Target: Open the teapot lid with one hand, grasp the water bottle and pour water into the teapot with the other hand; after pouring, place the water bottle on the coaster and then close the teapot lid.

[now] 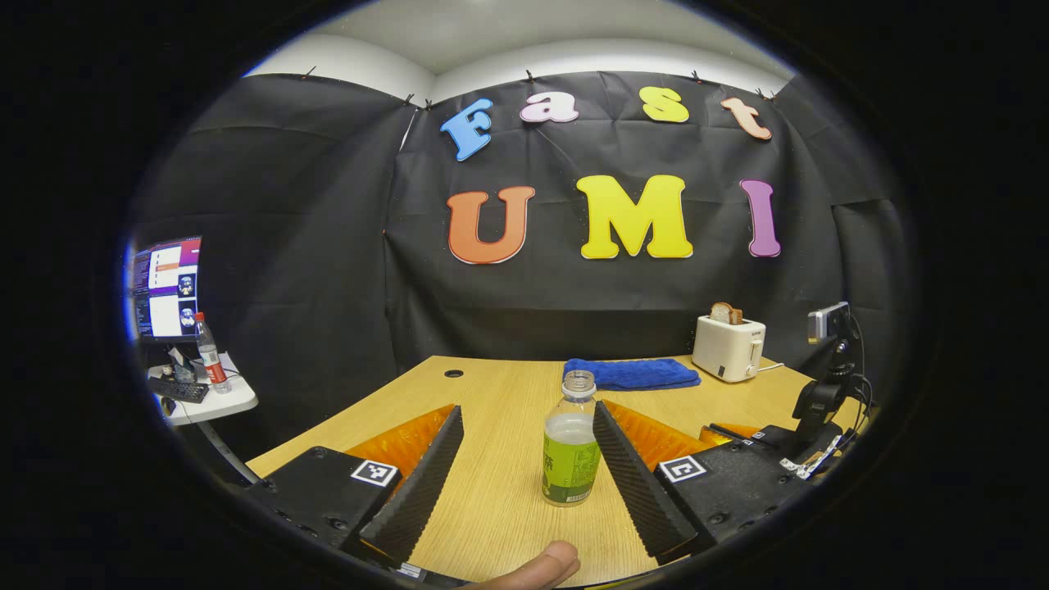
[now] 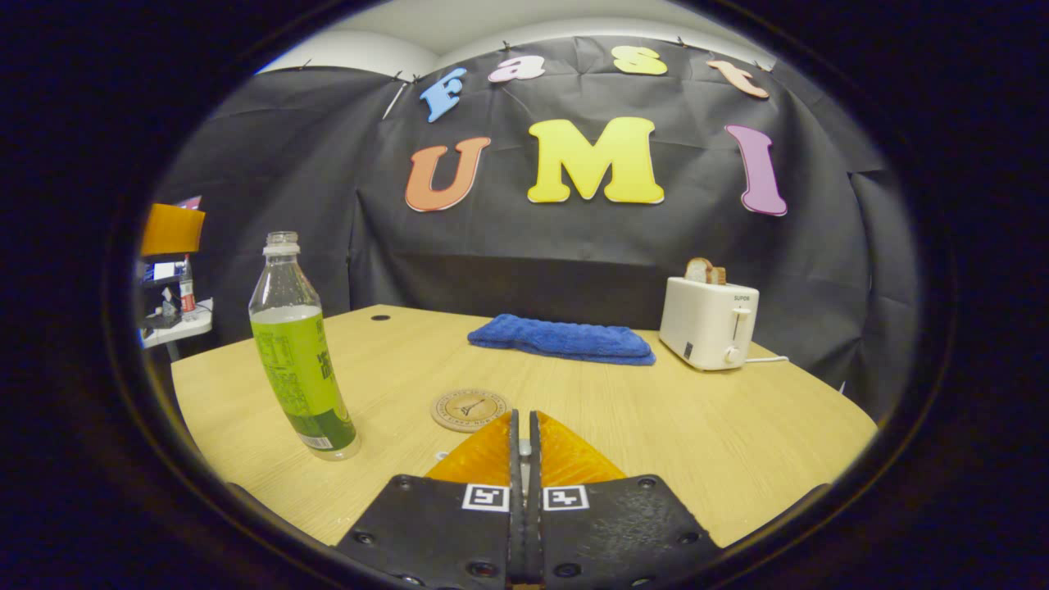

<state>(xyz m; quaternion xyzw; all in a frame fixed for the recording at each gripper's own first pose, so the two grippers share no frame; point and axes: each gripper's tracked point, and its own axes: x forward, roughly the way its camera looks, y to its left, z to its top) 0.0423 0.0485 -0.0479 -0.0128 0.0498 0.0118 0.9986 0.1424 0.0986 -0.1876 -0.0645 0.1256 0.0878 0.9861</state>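
In the left gripper view, the left gripper (image 1: pixel 524 459) has its fingers (image 1: pixel 414 483) spread wide apart, and the water bottle (image 1: pixel 570 442) stands upright on the tabletop (image 1: pixel 492 492) between them, nearer the right-hand finger but apparently touching neither. Its long axis is vertical and its cap is off (the neck is open), so a level squeeze around the labelled body looks like the fitting grasp. The left gripper is plainly the nearer one. In the right gripper view, the right gripper (image 2: pixel 524 434) has its fingers pressed together on nothing, with the bottle well off to its left. The coaster (image 2: pixel 470 409) lies flat just beyond those fingertips. Farther back lie a blue towel (image 2: pixel 561 338) and a toaster (image 2: pixel 709 321).
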